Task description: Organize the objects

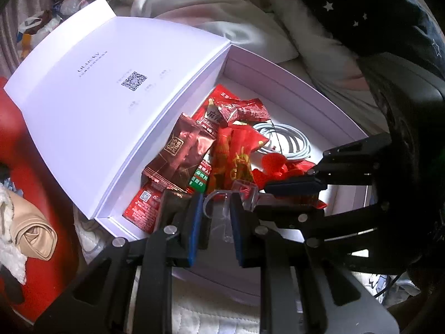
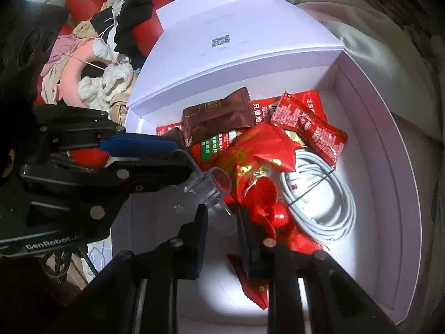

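**A:** Starting with the left wrist view: what is the left gripper (image 1: 215, 220) doing?

**B:** It is pointing down over the near corner of the white box (image 1: 281, 78), whose lid (image 1: 111, 105) is standing open to the left. Its jaws are nearly closed and are pinching a clear plastic piece (image 1: 219, 208) between the blue pads (hard to make out, being transparent). The right gripper (image 1: 292, 192) is coming in from the right side, its tips just beside that same piece.

**A:** And what is lying in the box?

**B:** Red snack packets (image 1: 236, 156), a dark red sachet (image 1: 180, 156) leaning at the lid side, and a coiled white cable (image 1: 289, 142) toward the far wall.

**A:** Now the right wrist view.

**B:** The right gripper (image 2: 222, 222) is hanging above the box floor with its jaws a narrow gap apart. I can't tell whether anything is gripped there; the clear plastic piece (image 2: 211, 186) is sitting just beyond the tips, and the pads don't appear to be pressing it. The left gripper (image 2: 183, 153) is reaching in from the left and holding that piece over the packets (image 2: 308, 128), with the cable (image 2: 319, 203) to the right.

**A:** So which step is this?

**B:** I'd judge it as setting the clear piece down into the box, or passing it between hands. Next, the left jaws would need to be easing open low over a bare patch of the floor, so the piece isn't sliding off the heaped wrappers.
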Motion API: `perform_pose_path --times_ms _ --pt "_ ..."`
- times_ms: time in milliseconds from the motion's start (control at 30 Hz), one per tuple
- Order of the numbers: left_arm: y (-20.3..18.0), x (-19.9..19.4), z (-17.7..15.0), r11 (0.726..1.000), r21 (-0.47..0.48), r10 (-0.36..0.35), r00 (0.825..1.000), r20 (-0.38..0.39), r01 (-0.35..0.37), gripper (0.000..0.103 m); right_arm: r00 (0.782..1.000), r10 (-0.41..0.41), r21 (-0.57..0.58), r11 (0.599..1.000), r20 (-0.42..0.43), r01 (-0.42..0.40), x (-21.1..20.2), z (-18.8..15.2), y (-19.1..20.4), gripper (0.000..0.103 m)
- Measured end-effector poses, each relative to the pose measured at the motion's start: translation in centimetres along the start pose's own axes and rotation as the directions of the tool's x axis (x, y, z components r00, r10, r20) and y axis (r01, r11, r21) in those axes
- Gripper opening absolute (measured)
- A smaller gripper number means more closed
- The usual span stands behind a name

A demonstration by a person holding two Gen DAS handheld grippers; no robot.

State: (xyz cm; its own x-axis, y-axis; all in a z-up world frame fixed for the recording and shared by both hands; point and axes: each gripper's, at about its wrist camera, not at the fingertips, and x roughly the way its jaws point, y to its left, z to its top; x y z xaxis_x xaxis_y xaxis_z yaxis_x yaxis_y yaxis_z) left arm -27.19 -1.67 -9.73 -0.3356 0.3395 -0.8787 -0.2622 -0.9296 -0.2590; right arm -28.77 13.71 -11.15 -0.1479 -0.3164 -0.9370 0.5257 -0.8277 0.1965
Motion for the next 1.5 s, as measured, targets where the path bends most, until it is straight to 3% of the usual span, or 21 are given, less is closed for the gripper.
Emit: perform_pose_path --times_ms 267,600,700,767,833,1200,1300,1500 --pt "-0.1 -0.4 0.1 0.999 -0.038 0.011 0.999 -0.038 -0.013 0.018 1.000 -0.010 0.021 1.000 -0.003 0.010 0.3 -0.1 0.5 0.022" --pt "-0.1 -2.8 0.0 0.994 -0.055 0.095 0.995 -0.037 -0.097 0.022 0.998 -0.056 0.050 0.997 0.013 0.055 -0.8 -0.7 1.5 0.023" --pt "-0.3 -4.1 0.1 0.990 -0.056 0.130 0.991 -0.018 -0.131 0.031 0.995 -0.092 0.056 0.994 0.028 0.090 -1.6 -0.7 1.9 0.028" --pt "-0.6 -5.0 0.4 0.987 -0.056 0.150 0.989 0.000 -0.150 0.046 0.993 -0.109 0.064 0.992 0.048 0.106 -2.4 -0.8 2.0 0.039" --pt "-0.9 -5.9 0.3 0.984 -0.057 0.171 0.985 0.021 -0.169 0.057 0.988 -0.132 0.080 0.989 0.077 0.126 -3.5 -1.0 2.1 0.059" --pt "-1.4 -11.5 -0.8 0.980 -0.095 0.186 0.978 0.096 -0.177 0.076 0.952 -0.240 0.176 0.962 0.188 0.208 -9.2 -2.0 2.8 0.060" --pt "-1.8 -12.8 -1.3 0.976 -0.100 0.203 0.973 0.113 -0.192 0.086 0.941 -0.261 0.201 0.955 0.216 0.218 -11.0 -3.0 3.1 0.060" --pt "-2.3 -15.6 -2.6 0.974 -0.121 0.206 0.969 0.137 -0.190 0.090 0.916 -0.309 0.245 0.937 0.256 0.248 -14.6 -4.8 4.6 0.061"
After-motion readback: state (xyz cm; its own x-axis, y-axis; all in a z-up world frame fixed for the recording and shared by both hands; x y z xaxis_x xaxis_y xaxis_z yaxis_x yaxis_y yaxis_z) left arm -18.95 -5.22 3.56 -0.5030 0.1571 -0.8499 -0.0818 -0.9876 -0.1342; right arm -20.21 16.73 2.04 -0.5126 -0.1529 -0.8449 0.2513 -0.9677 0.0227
